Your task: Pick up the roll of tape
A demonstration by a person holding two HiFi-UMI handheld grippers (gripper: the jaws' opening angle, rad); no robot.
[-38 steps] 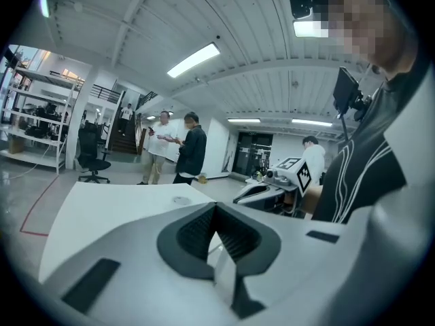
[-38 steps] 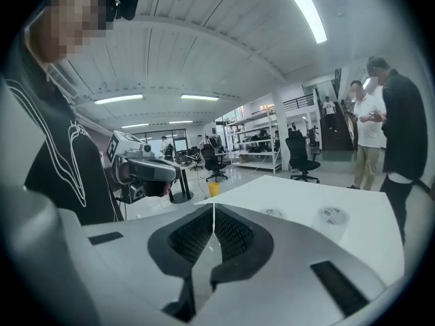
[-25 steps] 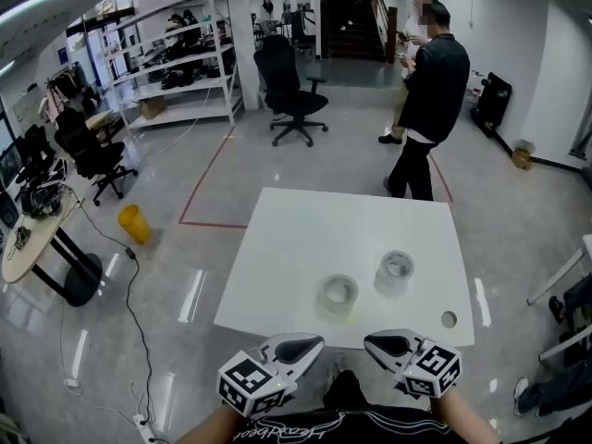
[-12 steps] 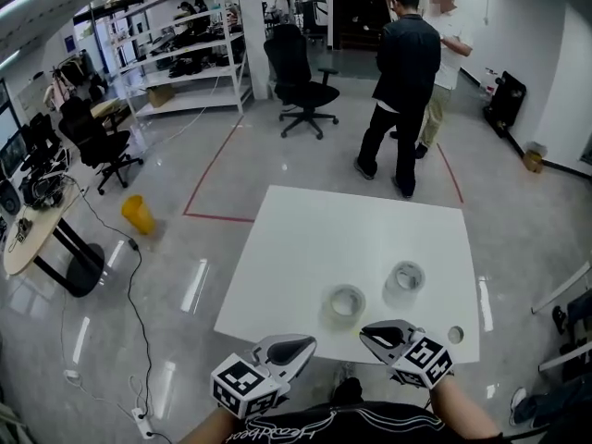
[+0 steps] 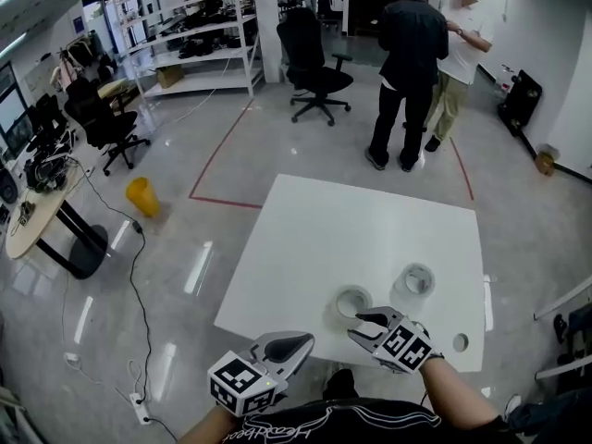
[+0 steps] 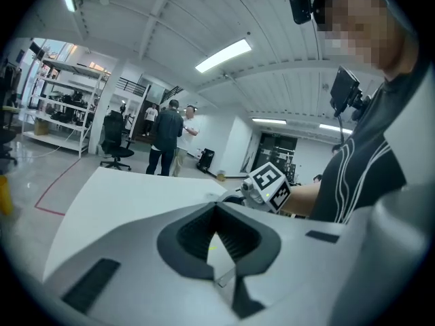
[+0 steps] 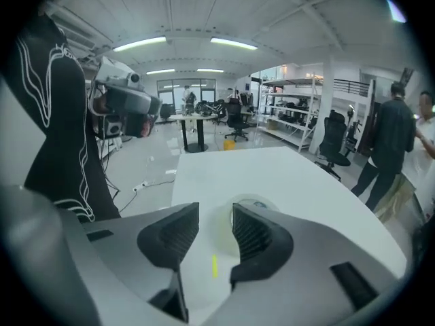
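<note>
Right gripper (image 5: 365, 319) closing in on the near roll of tape (image 5: 352, 301), which lies just ahead of its fingers (image 7: 255, 233).

The roll lies flat on the white desk (image 5: 305, 248) with its hole facing up, a little toward the right-hand finger in the right gripper view and not yet between them. Its pale rim is hard to trace, so I only think nothing touches it. My right hand is by far the nearer. The left gripper (image 5: 294, 343) hangs back at the desk's near edge, fingers clenched on nothing. A second roll (image 5: 416, 279) sits further right, apart from the first. Against a second ago, the right gripper has come forward and down over the desk edge. Its fingers, then clenched, are now opening with nothing between them.
</note>
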